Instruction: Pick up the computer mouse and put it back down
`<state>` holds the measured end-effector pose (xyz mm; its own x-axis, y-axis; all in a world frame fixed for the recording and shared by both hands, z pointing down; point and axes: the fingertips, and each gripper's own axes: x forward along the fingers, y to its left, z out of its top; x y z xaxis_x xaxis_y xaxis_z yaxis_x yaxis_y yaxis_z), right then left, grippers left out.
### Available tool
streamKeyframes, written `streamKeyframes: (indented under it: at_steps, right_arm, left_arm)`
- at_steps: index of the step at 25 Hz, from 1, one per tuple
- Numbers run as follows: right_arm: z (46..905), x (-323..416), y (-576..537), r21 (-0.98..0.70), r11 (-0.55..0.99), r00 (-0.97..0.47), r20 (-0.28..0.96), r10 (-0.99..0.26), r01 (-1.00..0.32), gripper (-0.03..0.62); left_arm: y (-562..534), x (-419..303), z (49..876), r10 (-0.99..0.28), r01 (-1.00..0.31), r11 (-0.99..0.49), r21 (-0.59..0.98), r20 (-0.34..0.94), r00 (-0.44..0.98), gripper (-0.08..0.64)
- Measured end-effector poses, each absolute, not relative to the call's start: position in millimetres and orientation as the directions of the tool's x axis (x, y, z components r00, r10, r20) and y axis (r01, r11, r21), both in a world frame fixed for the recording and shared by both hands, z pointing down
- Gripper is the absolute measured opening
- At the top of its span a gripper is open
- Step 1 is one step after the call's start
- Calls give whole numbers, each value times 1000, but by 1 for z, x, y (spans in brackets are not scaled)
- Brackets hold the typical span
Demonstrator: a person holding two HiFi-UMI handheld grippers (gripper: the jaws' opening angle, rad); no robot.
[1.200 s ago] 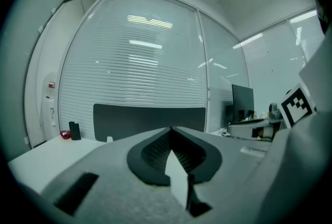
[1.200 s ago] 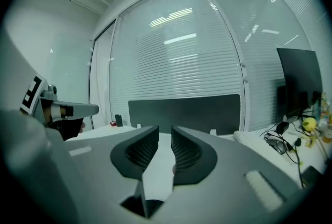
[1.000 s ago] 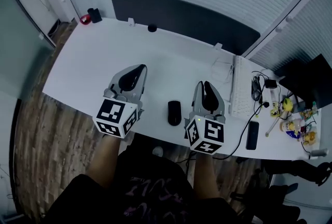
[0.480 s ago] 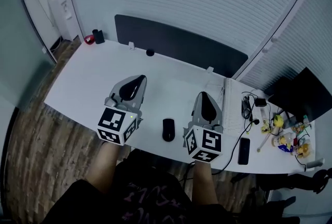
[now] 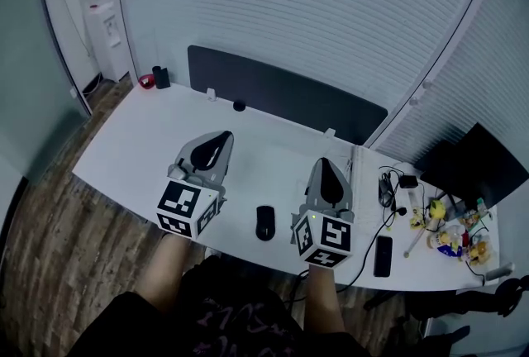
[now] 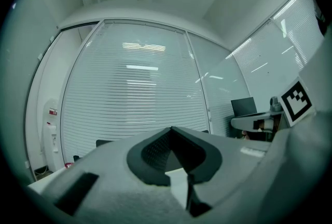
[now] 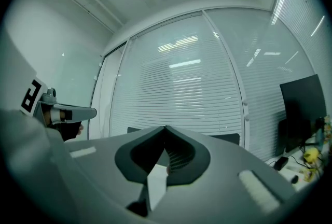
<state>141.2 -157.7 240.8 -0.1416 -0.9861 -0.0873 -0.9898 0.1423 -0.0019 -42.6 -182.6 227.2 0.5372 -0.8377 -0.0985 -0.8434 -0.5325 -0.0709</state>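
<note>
Fingertips of the right gripper (image 5: 324,163) have just pressed together empty, the left gripper (image 5: 226,135) also shut, leaving the black computer mouse (image 5: 264,223) lying lower centre on the white desk (image 5: 140,132), seemingly released.

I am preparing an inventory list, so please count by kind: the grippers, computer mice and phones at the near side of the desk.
Grippers: 2 (left gripper, right gripper)
Computer mouse: 1
Black phone: 1
Total: 4
</note>
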Motion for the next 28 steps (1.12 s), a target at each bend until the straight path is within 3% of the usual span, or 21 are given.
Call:
streamKeyframes:
  at_steps: [28]
  right_arm:
    - [240,154,-153,-3,154,-153,-85,-985,-988,9]
  left_arm:
    - [-176,-36,230,-849,-854,-515,-70,-91,520,4]
